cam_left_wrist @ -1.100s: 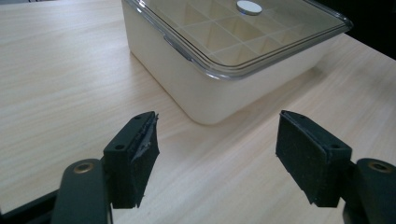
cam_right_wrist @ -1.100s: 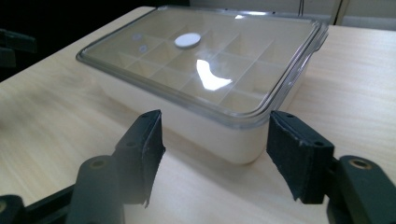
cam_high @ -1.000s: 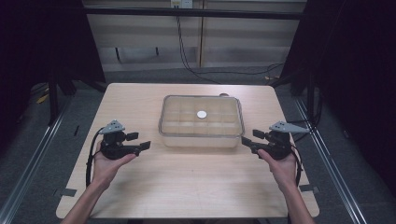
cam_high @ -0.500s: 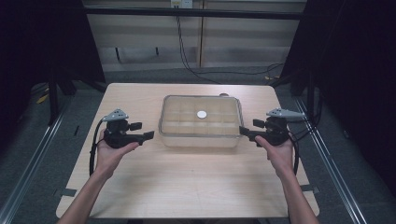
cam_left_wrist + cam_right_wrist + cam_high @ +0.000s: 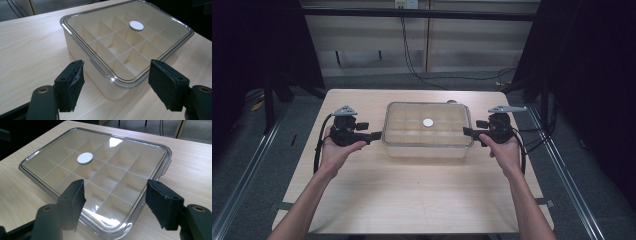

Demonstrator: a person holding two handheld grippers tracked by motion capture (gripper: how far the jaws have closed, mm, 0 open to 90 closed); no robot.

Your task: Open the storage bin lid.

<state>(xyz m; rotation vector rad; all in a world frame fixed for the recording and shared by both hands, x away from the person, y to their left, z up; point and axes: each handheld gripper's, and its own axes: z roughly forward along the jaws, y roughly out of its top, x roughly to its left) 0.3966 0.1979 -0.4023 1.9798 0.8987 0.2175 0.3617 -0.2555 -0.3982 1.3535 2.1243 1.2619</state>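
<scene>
Box: a cream box (image 5: 428, 145) with inner dividers stands on the tabletop (image 5: 412, 200), between the two claws; seen from above, each claw sits at one short end of it.
Lid: a clear lid (image 5: 428, 122) lies closed on the box, with a white round disc (image 5: 428, 122) at its middle, ahead of both claws.
Left claw: the left claw (image 5: 374, 135) points across at the near short end of the box, its tips just beside the wall below the lid's rim; whether they touch cannot be told from above.
Left claw state: wide; in the left gripper view the two black pads (image 5: 72, 83) stand well apart, and a corner of the box (image 5: 112, 87) and lid rim lies ahead in the gap, with neither pad pressing on it.
Right claw: the right claw (image 5: 468, 131) faces the opposite short end, its tips just beside the lid's edge.
Right claw state: parted, and its jaws have just been closing somewhat; in the right gripper view the pads (image 5: 160, 202) straddle the near edge of the lid (image 5: 110, 225) without pressing on it, so nothing is gripped.
Hands: the person's left hand (image 5: 337, 150) and right hand (image 5: 507, 150) hold the claws from the near side, forearms coming over the bare tabletop.
Compartments: all those seen through the lid look empty.
</scene>
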